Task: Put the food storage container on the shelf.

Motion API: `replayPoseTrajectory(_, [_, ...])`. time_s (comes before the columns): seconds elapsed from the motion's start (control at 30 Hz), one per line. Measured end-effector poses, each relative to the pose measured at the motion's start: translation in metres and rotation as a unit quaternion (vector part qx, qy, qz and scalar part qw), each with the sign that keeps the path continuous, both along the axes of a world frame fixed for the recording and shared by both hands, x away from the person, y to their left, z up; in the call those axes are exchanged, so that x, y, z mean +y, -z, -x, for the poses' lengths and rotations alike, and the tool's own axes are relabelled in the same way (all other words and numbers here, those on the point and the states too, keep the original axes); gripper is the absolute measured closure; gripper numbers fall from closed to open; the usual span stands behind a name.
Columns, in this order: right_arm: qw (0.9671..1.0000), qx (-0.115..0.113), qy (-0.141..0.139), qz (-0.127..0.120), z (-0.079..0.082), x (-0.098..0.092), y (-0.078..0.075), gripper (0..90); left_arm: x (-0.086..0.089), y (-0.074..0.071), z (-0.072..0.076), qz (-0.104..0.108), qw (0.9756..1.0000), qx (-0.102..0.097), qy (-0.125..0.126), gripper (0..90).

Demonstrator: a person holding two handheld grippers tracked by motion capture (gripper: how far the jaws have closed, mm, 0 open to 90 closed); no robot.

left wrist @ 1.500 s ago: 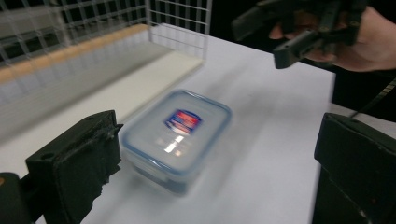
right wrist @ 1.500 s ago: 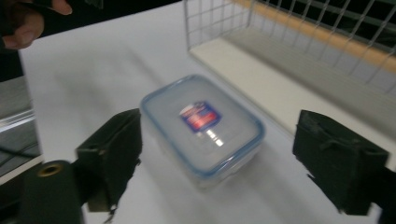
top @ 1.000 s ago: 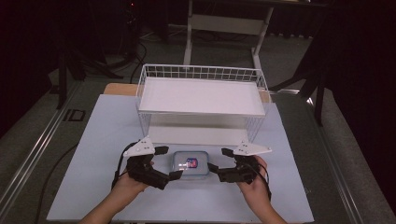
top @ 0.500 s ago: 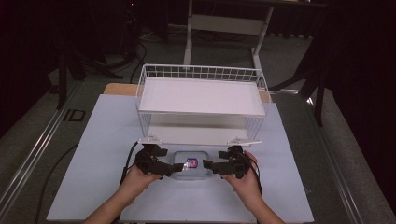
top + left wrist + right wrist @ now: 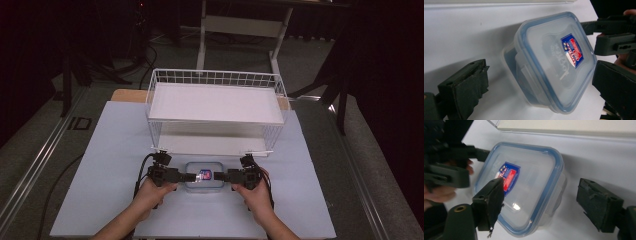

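A clear plastic food container (image 5: 204,176) with a blue-rimmed lid and a red and blue label lies on the white table, just in front of the wire basket. My left gripper (image 5: 192,177) reaches its left end and my right gripper (image 5: 218,175) its right end, facing each other. In the left gripper view the container (image 5: 549,62) sits between the wide-open jaws of the left gripper (image 5: 540,85). The right gripper (image 5: 544,205) is also open, one jaw over the lid of the container (image 5: 524,185) and the other beside its wall. Neither pair of jaws presses on it.
A white wire basket shelf (image 5: 215,105) with a flat white top stands right behind the container. The white table sheet (image 5: 100,165) spreads to both sides. Cables trail from the grippers toward the person's forearms.
Both hands have moved forward and inward. The grippers have turned toward each other, and their tips now reach the container's two ends.
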State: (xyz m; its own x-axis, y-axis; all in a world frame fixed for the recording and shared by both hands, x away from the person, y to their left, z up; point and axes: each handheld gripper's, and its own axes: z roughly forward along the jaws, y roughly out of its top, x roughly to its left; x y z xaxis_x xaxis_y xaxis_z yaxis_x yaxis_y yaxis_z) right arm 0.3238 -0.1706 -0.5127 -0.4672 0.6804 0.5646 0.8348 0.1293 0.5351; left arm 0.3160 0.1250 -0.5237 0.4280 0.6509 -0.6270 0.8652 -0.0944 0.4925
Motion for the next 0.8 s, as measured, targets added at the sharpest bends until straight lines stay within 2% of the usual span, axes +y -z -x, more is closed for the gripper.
replayPoseTrajectory(0.07, [0.9999, 0.016, 0.004, -0.003, -0.002, 0.0, 0.002, 25.6, 0.001, 0.001, -0.001, 0.005, 0.9999, 0.01, -0.007, 2.6])
replayPoseTrajectory(0.1, [0.9997, 0.024, 0.002, -0.004, -0.003, 0.001, 0.003, 26.6, 0.002, 0.002, -0.001, 0.004, 0.9998, 0.012, -0.013, 7.3])
replayPoseTrajectory(0.23, [0.9988, 0.047, 0.002, -0.011, -0.004, 0.002, 0.005, 32.1, 0.004, 0.005, -0.002, 0.008, 0.9995, 0.027, -0.018, 15.9])
replayPoseTrajectory(0.33, [0.9984, 0.054, 0.0, -0.018, -0.004, 0.003, 0.007, 35.9, 0.003, 0.007, -0.002, 0.012, 0.9991, 0.037, -0.02, 21.5])
replayPoseTrajectory(0.37, [0.9979, 0.061, 0.002, -0.022, -0.004, 0.003, 0.007, 36.7, 0.002, 0.009, -0.002, 0.016, 0.9988, 0.043, -0.019, 22.5])
replayPoseTrajectory(0.43, [0.9982, 0.057, -0.002, -0.019, -0.004, 0.003, 0.006, 37.0, 0.002, 0.01, -0.002, 0.029, 0.9982, 0.049, -0.017, 26.5])
replayPoseTrajectory(0.47, [0.998, 0.06, -0.004, -0.017, -0.004, 0.003, 0.006, 37.5, -0.001, 0.01, -0.001, 0.035, 0.9982, 0.049, -0.008, 30.0])
replayPoseTrajectory(0.53, [0.9972, 0.072, 0.002, -0.02, -0.004, 0.002, 0.006, 38.4, -0.006, 0.008, 0.0, 0.018, 0.9989, 0.043, -0.002, 28.0])
replayPoseTrajectory(0.6, [0.9971, 0.074, 0.004, -0.019, -0.003, 0.002, 0.006, 38.6, -0.008, 0.006, 0.002, 0.01, 0.9986, 0.052, 0.008, 28.4])
replayPoseTrajectory(0.67, [0.997, 0.076, 0.005, -0.015, -0.002, 0.002, 0.005, 38.8, -0.007, 0.003, 0.006, 0.002, 0.999, 0.044, 0.011, 31.4])
replayPoseTrajectory(0.73, [0.9971, 0.074, 0.007, -0.018, 0.0, 0.002, 0.004, 39.6, -0.005, 0.002, 0.009, 0.009, 0.9989, 0.047, 0.007, 36.8])
replayPoseTrajectory(0.8, [0.9976, 0.067, 0.01, -0.013, 0.002, 0.003, 0.003, 39.8, -0.004, 0.002, 0.01, 0.007, 0.999, 0.043, 0.01, 37.6])
